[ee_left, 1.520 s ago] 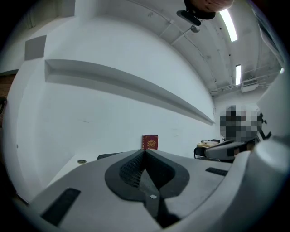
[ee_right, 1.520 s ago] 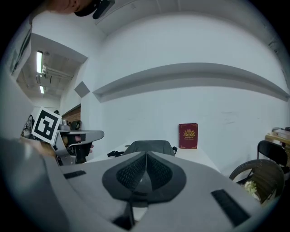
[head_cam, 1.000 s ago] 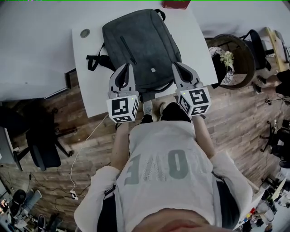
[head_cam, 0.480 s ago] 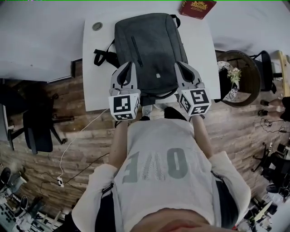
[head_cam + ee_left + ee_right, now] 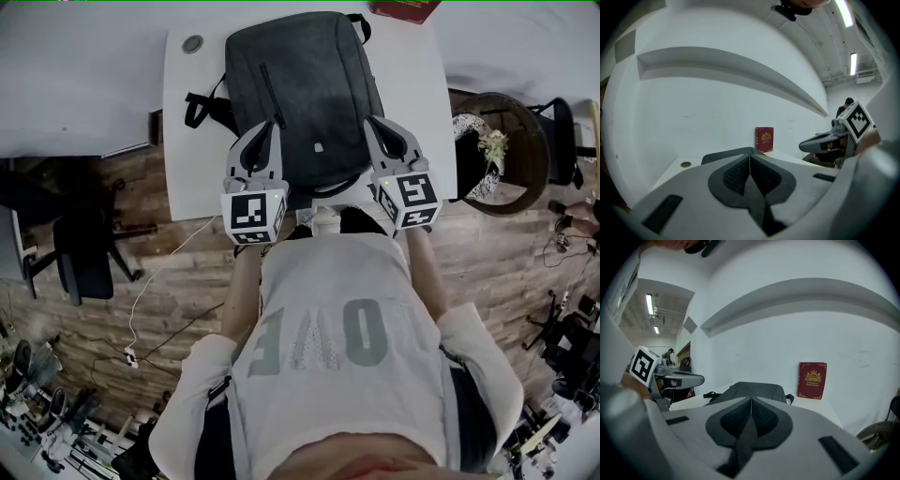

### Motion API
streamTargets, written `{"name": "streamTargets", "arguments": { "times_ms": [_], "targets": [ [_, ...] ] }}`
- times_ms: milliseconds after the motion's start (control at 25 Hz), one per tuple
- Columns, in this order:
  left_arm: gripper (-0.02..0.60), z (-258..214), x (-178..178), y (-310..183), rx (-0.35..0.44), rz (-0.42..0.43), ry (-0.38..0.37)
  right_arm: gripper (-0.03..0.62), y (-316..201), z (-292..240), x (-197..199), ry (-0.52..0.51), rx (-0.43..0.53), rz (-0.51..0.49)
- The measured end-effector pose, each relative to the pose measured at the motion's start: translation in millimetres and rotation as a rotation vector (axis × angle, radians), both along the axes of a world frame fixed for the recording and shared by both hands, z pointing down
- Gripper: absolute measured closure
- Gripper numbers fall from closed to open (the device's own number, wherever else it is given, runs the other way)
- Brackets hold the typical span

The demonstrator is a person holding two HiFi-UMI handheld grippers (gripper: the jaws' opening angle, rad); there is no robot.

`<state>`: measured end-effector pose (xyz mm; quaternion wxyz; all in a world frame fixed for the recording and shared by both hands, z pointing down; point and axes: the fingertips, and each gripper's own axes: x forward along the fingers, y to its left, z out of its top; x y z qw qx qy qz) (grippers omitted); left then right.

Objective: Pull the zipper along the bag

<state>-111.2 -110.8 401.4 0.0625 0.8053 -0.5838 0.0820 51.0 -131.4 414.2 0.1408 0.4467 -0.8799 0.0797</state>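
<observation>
A dark grey backpack lies flat on the white table, its front-pocket zipper running along its left side. My left gripper hovers over the bag's near left corner, shut and empty. Over the near right corner my right gripper is likewise shut with nothing in it. In the left gripper view the closed jaws point across the backpack. The right gripper view shows the closed jaws with the backpack beyond them.
A red book stands at the table's far edge against the wall. A cable grommet sits at the far left corner. A wicker basket with a plant is right of the table, an office chair left.
Both grippers have crept slightly forward and down toward the bag's near end. The head camera has shifted. Both jaws stay shut.
</observation>
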Motion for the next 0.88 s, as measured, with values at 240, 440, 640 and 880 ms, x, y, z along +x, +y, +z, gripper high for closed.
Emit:
{"name": "streamTargets", "arguments": {
  "times_ms": [240,440,640,880],
  "targets": [
    [0.551,34,14,19,-0.115,0.140,-0.075,0.536,5,12,0,-0.005,-0.061,-0.112],
    [0.389,76,-13,44,-0.285,0.106,-0.020,0.371,26,51,21,0.035,-0.215,-0.180],
    [0.360,104,-31,78,-0.390,0.097,-0.022,0.322,57,88,48,0.098,-0.330,-0.177],
    [0.357,128,-23,101,-0.472,0.121,-0.001,0.319,81,116,57,0.173,-0.415,-0.224]
  ]
}}
